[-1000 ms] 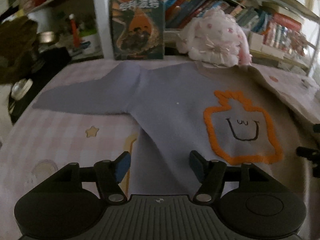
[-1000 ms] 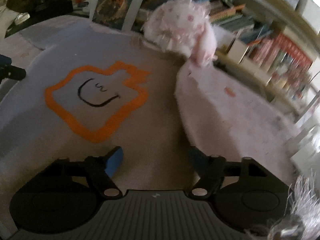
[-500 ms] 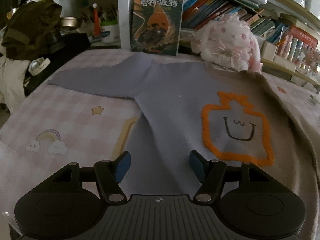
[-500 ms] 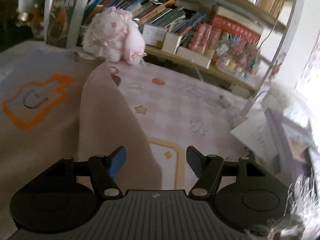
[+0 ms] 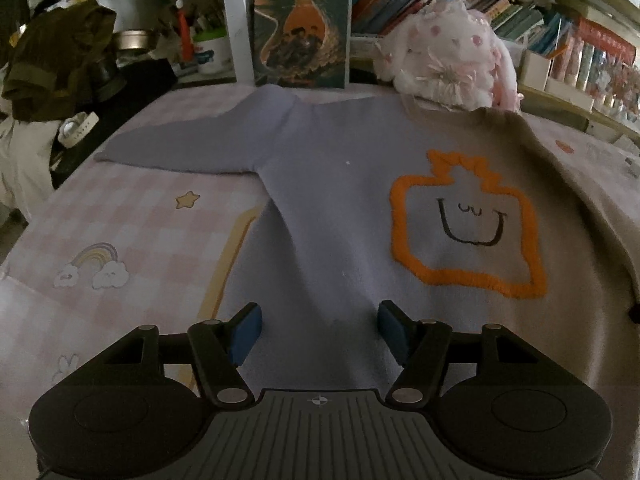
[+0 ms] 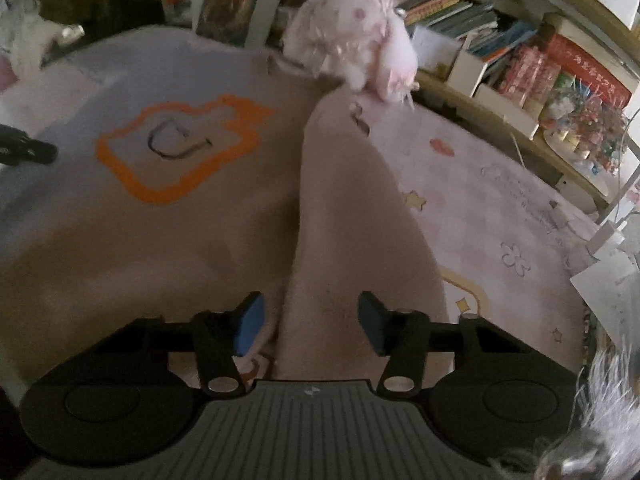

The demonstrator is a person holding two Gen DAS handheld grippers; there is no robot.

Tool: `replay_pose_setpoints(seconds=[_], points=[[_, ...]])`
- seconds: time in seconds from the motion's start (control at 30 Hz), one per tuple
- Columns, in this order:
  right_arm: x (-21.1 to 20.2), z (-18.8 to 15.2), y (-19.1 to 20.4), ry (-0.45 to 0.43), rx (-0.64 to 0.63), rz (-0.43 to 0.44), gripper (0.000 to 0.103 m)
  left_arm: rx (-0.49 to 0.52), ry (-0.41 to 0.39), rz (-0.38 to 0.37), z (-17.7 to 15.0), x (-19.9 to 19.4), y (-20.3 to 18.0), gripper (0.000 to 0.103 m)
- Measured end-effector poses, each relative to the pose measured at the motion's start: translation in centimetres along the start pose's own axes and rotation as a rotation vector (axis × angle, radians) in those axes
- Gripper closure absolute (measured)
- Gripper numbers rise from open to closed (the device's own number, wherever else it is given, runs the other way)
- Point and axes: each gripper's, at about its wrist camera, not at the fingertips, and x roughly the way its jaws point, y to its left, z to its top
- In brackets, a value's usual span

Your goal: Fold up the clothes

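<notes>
Left wrist view shows the sweater (image 5: 344, 216) lying flat, front up, on the pink checked bedspread (image 5: 132, 240); its orange outline drawing (image 5: 468, 224) with a small face sits on the chest, and one sleeve (image 5: 200, 148) stretches out to the left; my left hand-held gripper (image 5: 319, 334) hovers over the lower body of the sweater with its blue pads (image 5: 246, 330) spread apart and nothing between them; a pink plush toy (image 5: 448, 60) sits at the collar, beside a book (image 5: 302, 24) standing upright against the bookshelf (image 5: 560, 40). From the right wrist view, my right hand-held gripper (image 6: 308, 324) has just been narrowing its jaws; the sweater's other sleeve (image 6: 352, 240), folded down along the body, lies between the pads (image 6: 250, 326), which do not yet press on it.
</notes>
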Motion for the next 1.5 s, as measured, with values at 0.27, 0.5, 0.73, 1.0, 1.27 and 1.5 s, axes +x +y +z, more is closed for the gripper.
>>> replay_pose_setpoints(seconds=[0.27,0.5,0.73,1.0,1.27,1.5], points=[[0.8,2.3,-4.0,-0.041,-0.04,-0.245,0.099,-0.011,0.007,0.002,-0.3,-0.3,0.1,0.037],[3.9,4.9,-8.4,-0.021,-0.182,-0.575,0.07,0.009,0.001,0.001,-0.4,-0.9,0.1,0.036],[1.7,4.4,-4.4,-0.113,-0.125,-0.323,0.06,0.026,-0.052,0.037,0.4,-1.4,1.0,0.036],[1.1,1.1,-1.9,-0.007,0.04,-0.083,0.059,-0.057,0.01,0.063,0.6,-0.3,3.9,0.036],[1.1,0.6,-1.0,0.018,0.046,-0.013,0.064,-0.051,0.03,0.062,-0.3,0.5,3.9,0.036],[2.0,0.7,0.1,0.042,-0.001,0.017,0.084,-0.15,0.046,-0.007,-0.5,1.4,4.8,0.057]])
